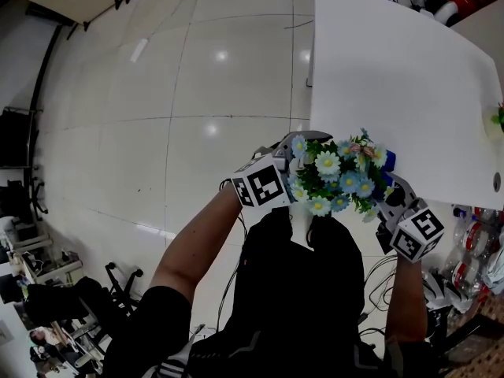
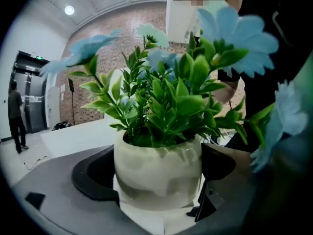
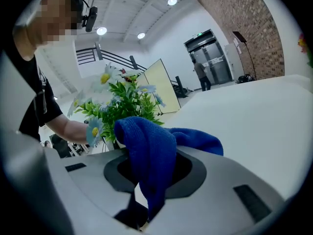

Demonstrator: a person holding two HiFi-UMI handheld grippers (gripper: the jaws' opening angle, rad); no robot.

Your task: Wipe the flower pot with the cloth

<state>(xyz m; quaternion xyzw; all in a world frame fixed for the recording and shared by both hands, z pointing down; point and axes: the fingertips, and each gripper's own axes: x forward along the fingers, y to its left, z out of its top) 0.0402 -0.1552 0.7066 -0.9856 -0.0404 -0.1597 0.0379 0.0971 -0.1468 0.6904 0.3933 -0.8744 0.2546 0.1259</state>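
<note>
Both tongs are loaded. L gripper (image 2: pixel 156 180) has its jaws spread wide and pressed on either side of the flower pot (image 2: pixel 159 163), a pale, mottled round pot that sits upright btwn them. R gripper (image 3: pixel 151 180) is clamped on the cloth (image 3: pixel 149 151), a deep-blue towel bunched above the jaws w/ one end trailing down through the gap. Head view shows the pot held off the ground in front of the person's torso, above glossy tiled floor (image 1: pixel 157 93) and just beside the near edge of a white table (image 1: pixel 394 77). Its blue and white daisies (image 1: pixel 335 176) and green leaves hide the pot from above. R gripper sits close on the plant's right side, w/ the cloth near the foliage. Whether the cloth touches the pot can't be told.
</note>
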